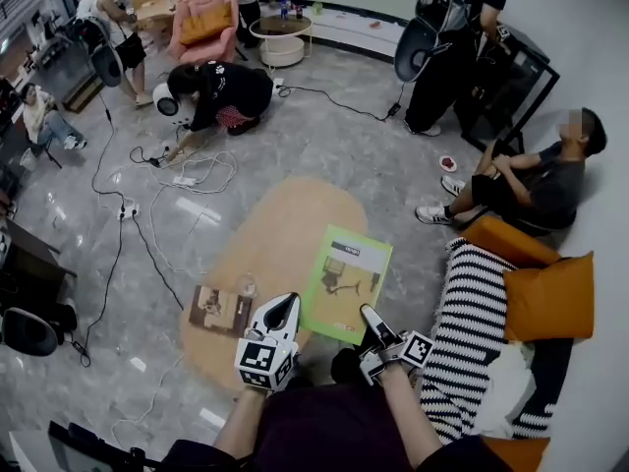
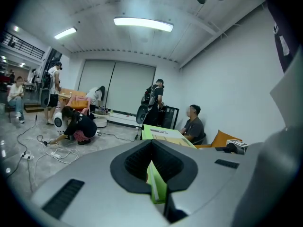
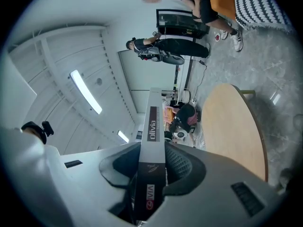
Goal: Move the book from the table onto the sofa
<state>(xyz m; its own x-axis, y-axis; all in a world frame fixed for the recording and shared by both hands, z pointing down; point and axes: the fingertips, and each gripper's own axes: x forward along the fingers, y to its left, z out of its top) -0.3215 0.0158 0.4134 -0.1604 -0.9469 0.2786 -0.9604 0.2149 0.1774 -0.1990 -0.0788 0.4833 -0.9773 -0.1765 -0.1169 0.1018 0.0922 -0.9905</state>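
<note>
A large green book (image 1: 346, 278) hangs flat over the right side of the oval wooden table (image 1: 285, 214), held from its near edge by both grippers. My left gripper (image 1: 287, 310) is shut on the book's near left corner; in the left gripper view the green cover (image 2: 155, 186) is pinched between the jaws (image 2: 152, 171). My right gripper (image 1: 372, 317) is shut on the near right side; in the right gripper view the grey spine (image 3: 152, 126) runs between its jaws (image 3: 150, 174). The sofa with a striped blanket (image 1: 477, 323) lies to the right.
A smaller brown book (image 1: 220, 310) lies on the table's left part. Orange cushions (image 1: 550, 298) rest on the sofa. A person (image 1: 531, 180) sits on the floor beyond the sofa. Cables (image 1: 187, 170) trail across the grey floor, with other people farther back.
</note>
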